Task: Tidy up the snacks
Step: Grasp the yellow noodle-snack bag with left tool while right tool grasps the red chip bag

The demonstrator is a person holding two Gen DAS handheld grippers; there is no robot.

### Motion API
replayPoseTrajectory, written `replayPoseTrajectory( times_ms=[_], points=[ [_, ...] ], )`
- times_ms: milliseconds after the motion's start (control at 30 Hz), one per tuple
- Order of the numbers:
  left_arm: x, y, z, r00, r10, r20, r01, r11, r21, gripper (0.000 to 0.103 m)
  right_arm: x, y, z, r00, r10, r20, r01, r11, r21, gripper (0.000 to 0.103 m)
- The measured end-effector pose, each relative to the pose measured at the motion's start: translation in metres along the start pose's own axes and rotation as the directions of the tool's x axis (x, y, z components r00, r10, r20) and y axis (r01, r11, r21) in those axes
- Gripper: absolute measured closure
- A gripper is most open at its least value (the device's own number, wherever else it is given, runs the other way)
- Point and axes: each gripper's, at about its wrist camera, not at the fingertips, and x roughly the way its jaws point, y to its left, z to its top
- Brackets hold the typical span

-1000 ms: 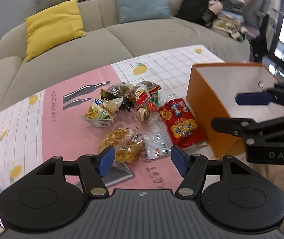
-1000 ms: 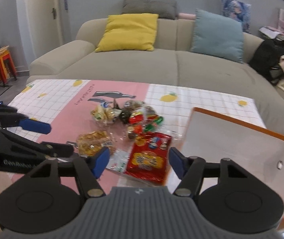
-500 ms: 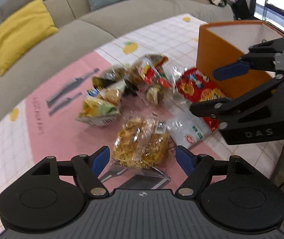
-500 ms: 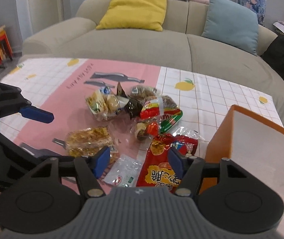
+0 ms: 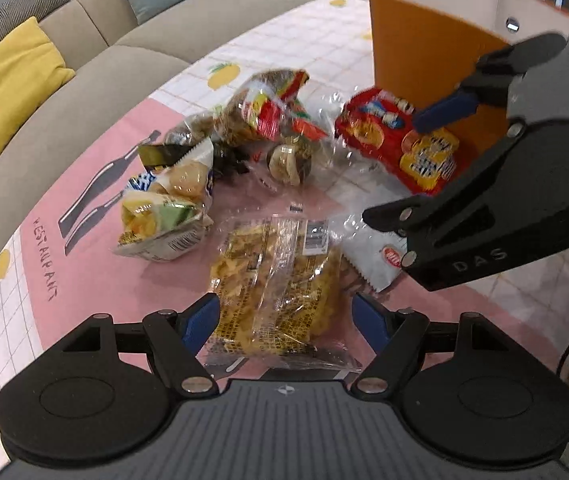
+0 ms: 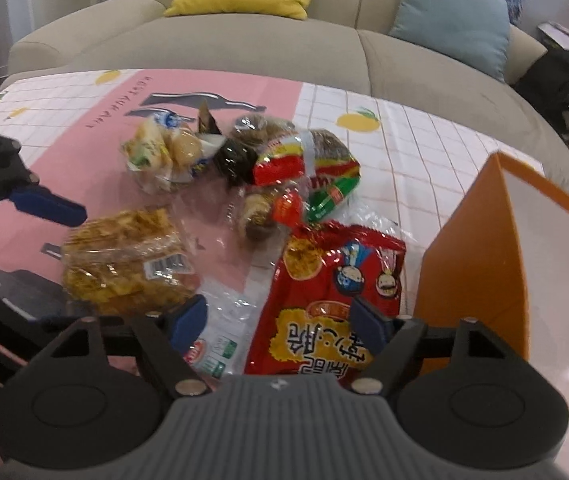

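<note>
Several snack packets lie in a pile on the tablecloth. My left gripper is open, its fingers on either side of the clear bag of golden crackers. My right gripper is open low over the red snack bag and the small white packet. The right gripper also shows in the left wrist view. The orange box with a white inside stands right of the pile. The cracker bag also shows in the right wrist view.
Further back lie a green and white bread packet, a red and green packet and a round chocolate ball. A beige sofa with yellow and blue cushions runs behind the table. The table's near edge is close to both grippers.
Both grippers have dropped and moved forward toward the pile. The left now straddles the cracker bag; the right hangs low over the red bag. Both stayed open.
</note>
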Motion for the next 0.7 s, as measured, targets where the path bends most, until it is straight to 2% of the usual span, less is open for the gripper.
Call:
replayPoseTrajectory(
  times_ms=[100,267,333,400,533,600,700],
  points=[
    [0.007,-0.005,0.000,0.999,0.054,0.005,-0.054,0.998,0.032,0.013,0.003,0.004,0.000,1.000,-0.021,0.012,0.022,0.999,-0.024,0.019],
    [0.016,-0.010,-0.001,0.996,0.092,0.006,-0.092,0.994,0.056,0.006,0.006,0.008,-0.005,0.997,-0.068,0.039,0.070,0.996,-0.052,0.021],
    [0.017,-0.008,-0.002,0.996,0.092,0.019,-0.093,0.995,0.037,0.004,0.005,0.007,-0.006,0.995,-0.090,0.047,0.092,0.995,-0.047,0.028],
    [0.020,-0.001,-0.001,0.997,0.078,0.011,-0.078,0.997,-0.001,0.002,0.003,0.003,-0.006,0.993,-0.108,0.052,0.110,0.993,-0.034,0.043],
    [0.022,0.009,0.000,0.997,0.073,-0.009,-0.073,0.995,-0.070,0.001,-0.006,-0.001,-0.005,0.993,-0.102,0.057,0.104,0.994,-0.030,0.065],
    [0.023,0.011,0.002,0.997,0.071,-0.019,-0.072,0.994,-0.087,0.001,-0.012,-0.001,-0.005,0.993,-0.097,0.066,0.098,0.995,-0.020,0.082],
    [0.025,0.017,0.004,0.997,0.064,-0.050,-0.071,0.988,-0.137,0.001,-0.019,-0.004,-0.003,0.995,-0.073,0.075,0.073,0.997,0.003,0.087]
  ],
)
